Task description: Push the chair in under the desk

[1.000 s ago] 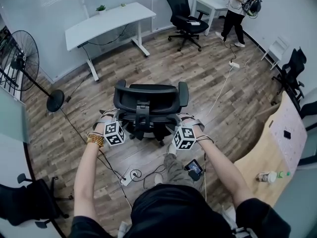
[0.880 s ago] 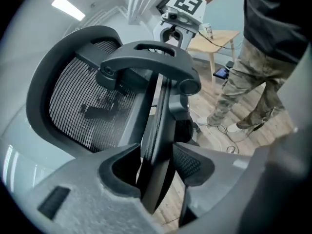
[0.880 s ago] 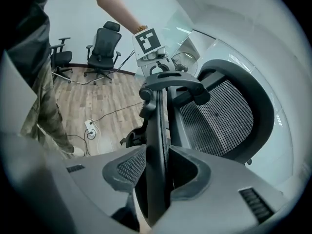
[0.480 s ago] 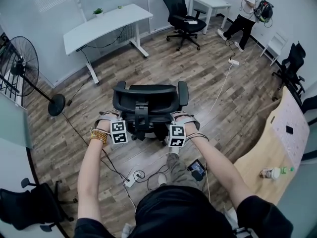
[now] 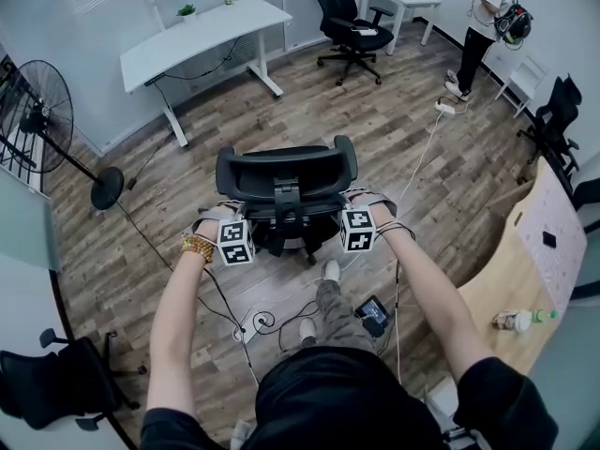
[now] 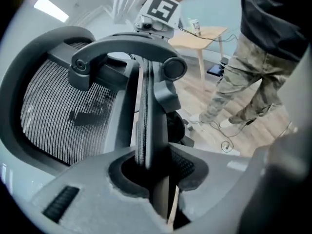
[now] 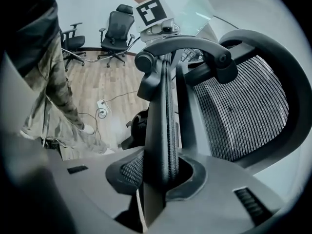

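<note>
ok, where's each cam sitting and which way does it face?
Head view: on the person's head, steeply down at the chair; forearms, left gripper, right gripper show.
Left gripper view: on that gripper, along its jaws, just closed further on the chair's back edge; legs show.
Right gripper view: mirrored, jaws likewise closing on that edge; legs show.
Shared: chair back in all.

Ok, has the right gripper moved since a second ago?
Yes. Against the fan base, the right gripper has gone up the picture to the chair's backrest, its jaws just closing on that edge.
</note>
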The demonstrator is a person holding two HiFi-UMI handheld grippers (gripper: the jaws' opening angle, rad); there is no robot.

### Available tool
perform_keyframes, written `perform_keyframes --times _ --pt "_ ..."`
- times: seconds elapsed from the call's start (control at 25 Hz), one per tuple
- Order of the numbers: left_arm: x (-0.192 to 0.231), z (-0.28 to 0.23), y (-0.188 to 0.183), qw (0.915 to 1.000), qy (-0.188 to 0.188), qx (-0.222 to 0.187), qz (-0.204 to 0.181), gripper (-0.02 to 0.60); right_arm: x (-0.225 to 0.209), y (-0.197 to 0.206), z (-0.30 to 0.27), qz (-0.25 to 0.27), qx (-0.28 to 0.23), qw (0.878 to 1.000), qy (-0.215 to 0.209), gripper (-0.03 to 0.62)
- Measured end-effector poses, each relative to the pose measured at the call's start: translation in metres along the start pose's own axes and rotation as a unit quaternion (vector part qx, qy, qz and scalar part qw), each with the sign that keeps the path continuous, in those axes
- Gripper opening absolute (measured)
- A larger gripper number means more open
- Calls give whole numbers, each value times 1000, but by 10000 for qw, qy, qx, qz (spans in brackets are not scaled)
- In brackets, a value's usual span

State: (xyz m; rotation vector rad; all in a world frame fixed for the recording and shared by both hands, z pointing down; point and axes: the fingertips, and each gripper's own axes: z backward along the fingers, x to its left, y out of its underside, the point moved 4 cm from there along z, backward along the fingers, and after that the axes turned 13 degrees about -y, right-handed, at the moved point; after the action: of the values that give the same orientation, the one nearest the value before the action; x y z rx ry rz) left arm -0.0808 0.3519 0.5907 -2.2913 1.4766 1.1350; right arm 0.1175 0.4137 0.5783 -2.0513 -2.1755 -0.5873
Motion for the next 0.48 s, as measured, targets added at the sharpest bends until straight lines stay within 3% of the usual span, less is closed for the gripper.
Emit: perform_keyframes --times 0.12,0.32,0.48 --pt "1 -5 -7 9999 -122 62 -3 101 -4 8 2 54 16 10000 -6 89" --pt "0 -10 -6 9990 231 346 166 100 -4 12 -4 273 315 9985 359 69" --pt "3 -11 -4 9995 -14 321 8 92 -9 13 -8 317 467 9975 432 57"
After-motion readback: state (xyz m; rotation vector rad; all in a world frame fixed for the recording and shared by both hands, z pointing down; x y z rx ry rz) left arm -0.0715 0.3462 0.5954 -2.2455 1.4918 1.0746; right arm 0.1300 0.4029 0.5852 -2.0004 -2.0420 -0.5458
